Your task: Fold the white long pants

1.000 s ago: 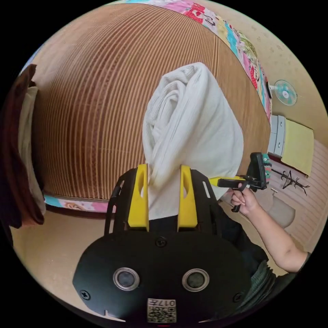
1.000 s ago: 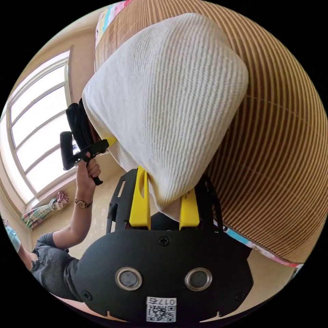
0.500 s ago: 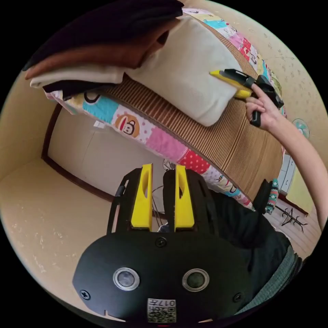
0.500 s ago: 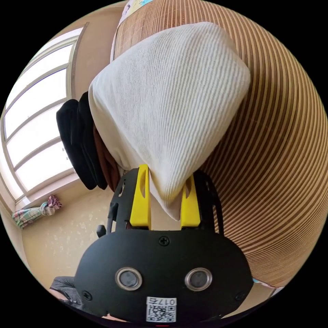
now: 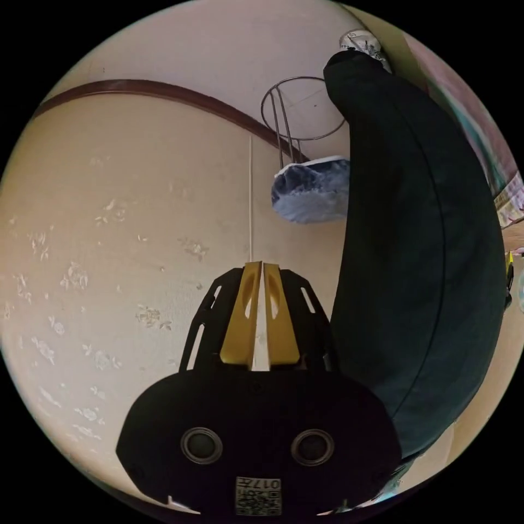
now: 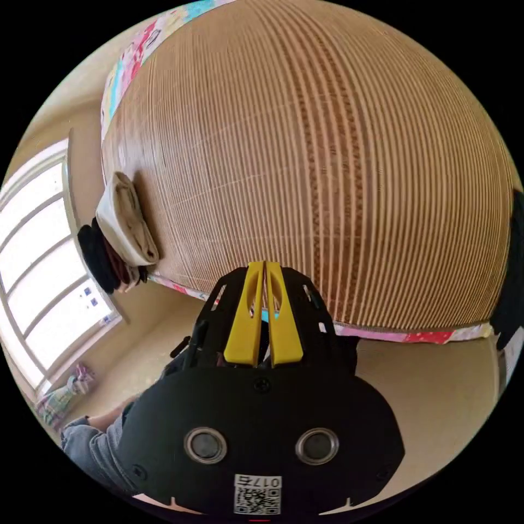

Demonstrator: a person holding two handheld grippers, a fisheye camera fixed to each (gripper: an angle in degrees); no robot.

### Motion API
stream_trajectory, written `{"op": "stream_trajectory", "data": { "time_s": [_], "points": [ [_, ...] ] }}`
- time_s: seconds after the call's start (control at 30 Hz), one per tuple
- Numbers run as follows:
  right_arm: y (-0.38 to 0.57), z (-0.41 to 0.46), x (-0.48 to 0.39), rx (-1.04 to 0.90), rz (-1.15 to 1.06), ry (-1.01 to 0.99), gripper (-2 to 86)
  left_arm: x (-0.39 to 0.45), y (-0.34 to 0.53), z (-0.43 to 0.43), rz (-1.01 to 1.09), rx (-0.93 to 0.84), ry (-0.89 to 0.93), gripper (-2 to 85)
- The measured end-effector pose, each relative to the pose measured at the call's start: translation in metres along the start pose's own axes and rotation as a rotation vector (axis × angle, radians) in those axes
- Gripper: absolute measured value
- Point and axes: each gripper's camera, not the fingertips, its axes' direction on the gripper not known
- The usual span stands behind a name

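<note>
The folded white pants [image 6: 126, 222] lie on top of a stack of dark folded clothes [image 6: 101, 256] at the left edge of the bed's striped bamboo mat [image 6: 327, 164] in the right gripper view. My right gripper [image 6: 264, 265] is shut with nothing between its jaws, hanging over the mat's near edge well to the right of the stack. In the left gripper view my left gripper [image 5: 261, 265] is shut and empty, pointing down at the beige floor [image 5: 120, 229].
A person's dark trouser leg [image 5: 420, 262] stands close to the right of the left gripper. A wire stand [image 5: 297, 117] and a blue fuzzy slipper [image 5: 314, 191] sit on the floor ahead. A bright window [image 6: 38, 262] lies beyond the clothes stack. A colourful sheet edge [image 6: 420, 334] borders the mat.
Both grippers let go of the white pants, which now rest on the stack. The right gripper pulled back and shut. The left gripper swung down toward the floor and shut.
</note>
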Motion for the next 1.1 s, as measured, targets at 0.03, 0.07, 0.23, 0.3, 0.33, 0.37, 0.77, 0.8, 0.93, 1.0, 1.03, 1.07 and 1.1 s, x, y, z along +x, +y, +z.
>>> {"op": "stream_trajectory", "data": {
  "time_s": [0.03, 0.07, 0.23, 0.3, 0.33, 0.37, 0.77, 0.8, 0.93, 1.0, 1.03, 1.07, 1.1],
  "points": [
    [0.026, -0.033, 0.041, 0.069, 0.106, -0.074, 0.6, 0.022, -0.005, -0.03, 0.016, 0.023, -0.049, -0.5],
    [0.054, -0.061, 0.081, 0.128, 0.216, -0.128, 0.5, 0.034, -0.007, -0.045, 0.027, 0.039, -0.077, -0.5],
    [0.166, -0.13, 0.187, 0.293, 0.438, -0.261, 0.4, 0.205, -0.001, -0.164, 0.211, 0.215, -0.419, -0.7],
    [0.201, -0.136, 0.212, 0.306, 0.462, -0.303, 0.4, 0.268, 0.011, -0.181, 0.297, 0.27, -0.5, -0.7],
    [0.223, -0.136, 0.226, 0.306, 0.47, -0.326, 0.4, 0.306, 0.019, -0.184, 0.356, 0.303, -0.528, -0.7],
    [0.245, -0.133, 0.239, 0.307, 0.477, -0.339, 0.4, 0.323, 0.023, -0.184, 0.381, 0.317, -0.537, -0.7],
    [0.369, -0.07, 0.347, 0.429, 0.743, -0.781, 4.1, 0.453, 0.039, -0.039, 0.65, 0.557, -0.58, -1.0],
    [0.369, -0.073, 0.351, 0.454, 0.747, -0.809, 4.6, 0.456, 0.044, -0.04, 0.672, 0.607, -0.595, -1.0],
    [0.352, -0.11, 0.377, 0.689, 0.741, -0.994, 9.3, 0.437, 0.033, -0.036, 0.547, 0.619, -0.5, -1.0],
    [0.336, -0.127, 0.385, 0.77, 0.721, -1.045, 10.8, 0.421, 0.028, -0.026, 0.481, 0.639, -0.434, -1.0],
    [0.323, -0.137, 0.388, 0.799, 0.712, -1.066, 11.7, 0.411, 0.025, -0.016, 0.443, 0.659, -0.386, -1.0],
    [0.309, -0.146, 0.39, 0.809, 0.702, -1.074, 12.3, 0.405, 0.024, -0.011, 0.427, 0.67, -0.36, -1.0],
    [0.301, -0.15, 0.391, 0.807, 0.699, -1.073, 12.6, 0.395, 0.022, 0.002, 0.405, 0.693, -0.3, -1.0]
  ]
}}
